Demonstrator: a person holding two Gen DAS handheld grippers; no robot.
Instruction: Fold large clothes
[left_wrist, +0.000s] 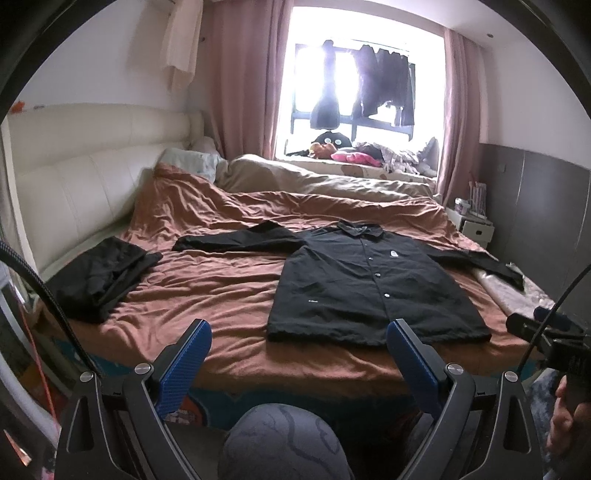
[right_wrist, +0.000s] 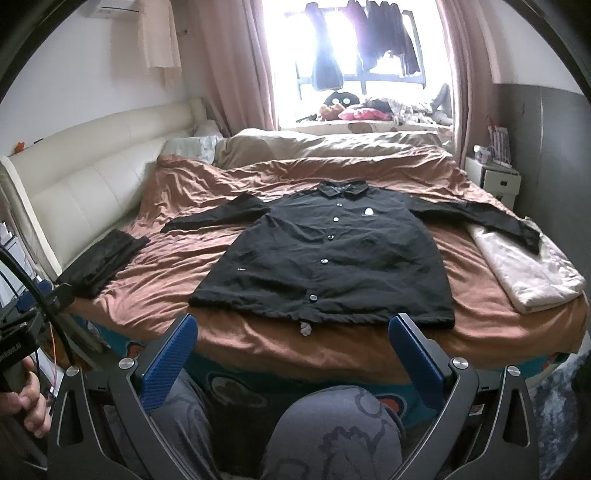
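Setting: a bedroom, seen from the foot of a bed (left_wrist: 229, 295) covered by a wrinkled rust-brown sheet, with a cream padded headboard (left_wrist: 85, 177) along the left side
Black jacket (right_wrist: 332, 258): lies flat and face up on the sheet, buttoned, collar toward the window, hem near the bed's closest edge, both sleeves spread out to the sides
Right sleeve end: rests on a pale folded blanket (right_wrist: 528, 266) at the bed's right edge
Folded dark garment (left_wrist: 99, 273): sits on the sheet well to the left of the jacket, apart from it
Left gripper (left_wrist: 299, 354): held short of the bed, above the person's patterned grey knee (left_wrist: 284, 443); blue-padded jaws wide apart, nothing between them
Right gripper (right_wrist: 291, 347): also short of the bed, just before the jacket's hem; jaws spread wide and empty
Background: bright window (left_wrist: 362, 85) with pink curtains and dark clothes hanging in front of it; soft toys and cushions on the sill
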